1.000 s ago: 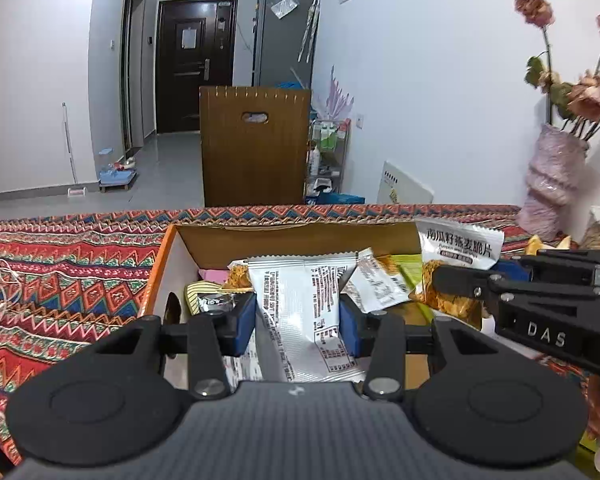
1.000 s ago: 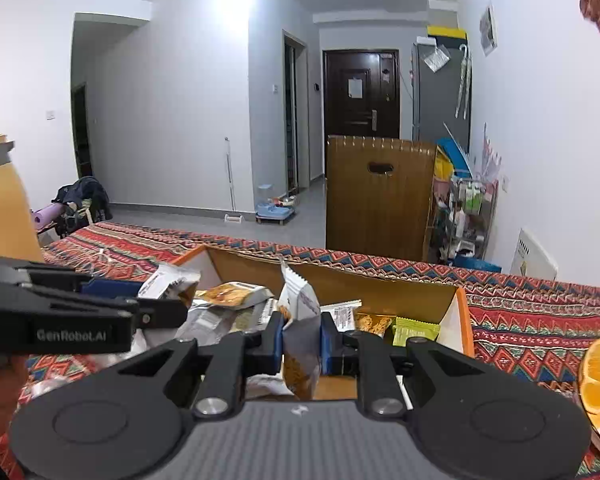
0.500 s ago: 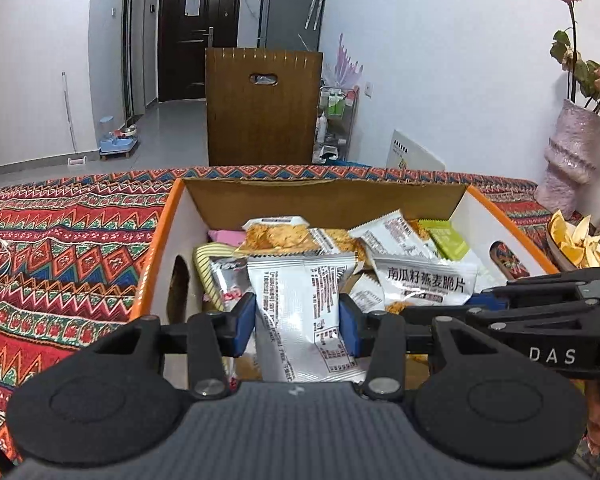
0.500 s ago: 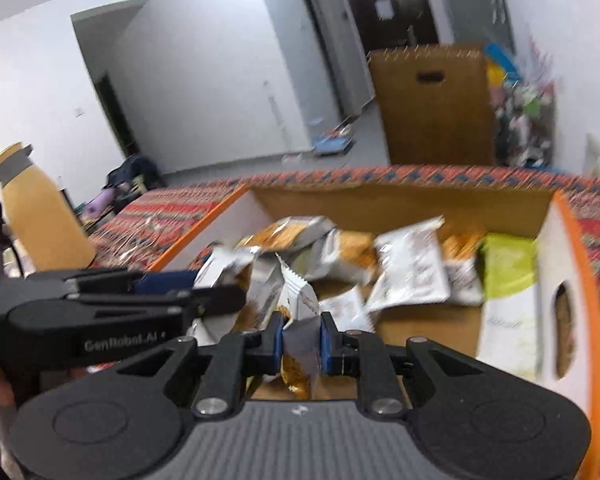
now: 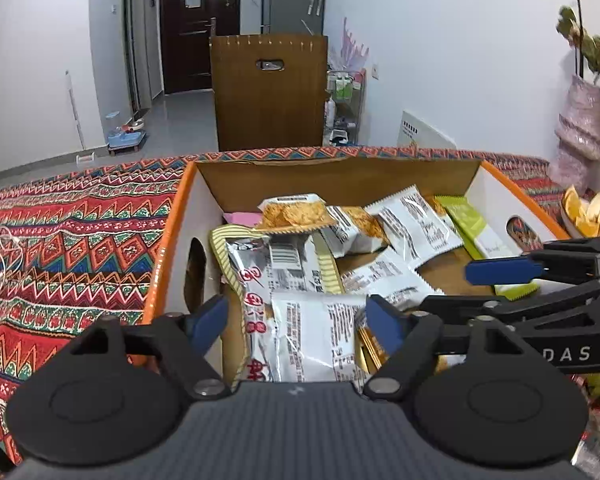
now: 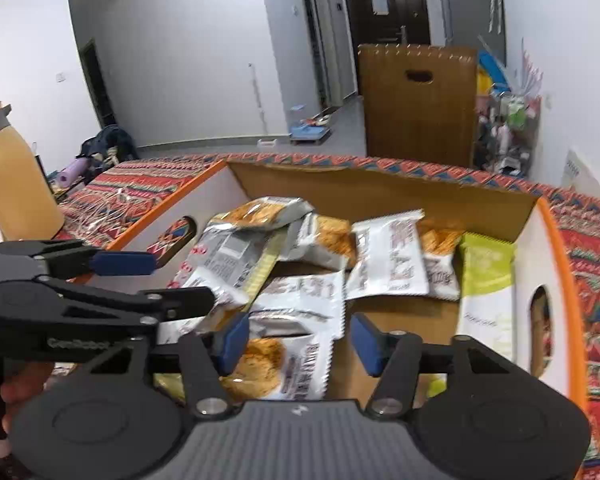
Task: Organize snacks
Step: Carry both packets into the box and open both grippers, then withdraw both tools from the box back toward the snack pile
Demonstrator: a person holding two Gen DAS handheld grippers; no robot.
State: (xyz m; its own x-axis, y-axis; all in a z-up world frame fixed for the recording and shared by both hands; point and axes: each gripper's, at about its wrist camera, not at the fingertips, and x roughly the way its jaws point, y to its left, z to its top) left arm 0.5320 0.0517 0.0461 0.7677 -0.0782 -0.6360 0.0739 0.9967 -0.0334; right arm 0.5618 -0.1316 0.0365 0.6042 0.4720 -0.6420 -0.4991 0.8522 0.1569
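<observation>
An orange-rimmed cardboard box (image 5: 180, 216) (image 6: 556, 240) on the patterned cloth holds several snack packets. My left gripper (image 5: 298, 320) is open over the box's near left part, above a white packet (image 5: 312, 336) lying loose between its jaws. My right gripper (image 6: 298, 338) is open over the near middle, above a white packet with an orange biscuit picture (image 6: 284, 364) that lies in the box. A green packet (image 5: 476, 228) (image 6: 484, 280) lies along the right wall. Each gripper shows at the side of the other's view.
A pink vase of dried flowers (image 5: 584, 128) and a plate of orange slices (image 5: 584, 216) stand right of the box. A yellow flask (image 6: 12, 184) stands at the left. White earphone cable (image 5: 0, 264) lies on the cloth. A brown chair back (image 5: 270, 92) is beyond the table.
Both grippers lowered over the box and opened. The white packet left the left jaws and the biscuit packet left the right jaws; both now lie in the box.
</observation>
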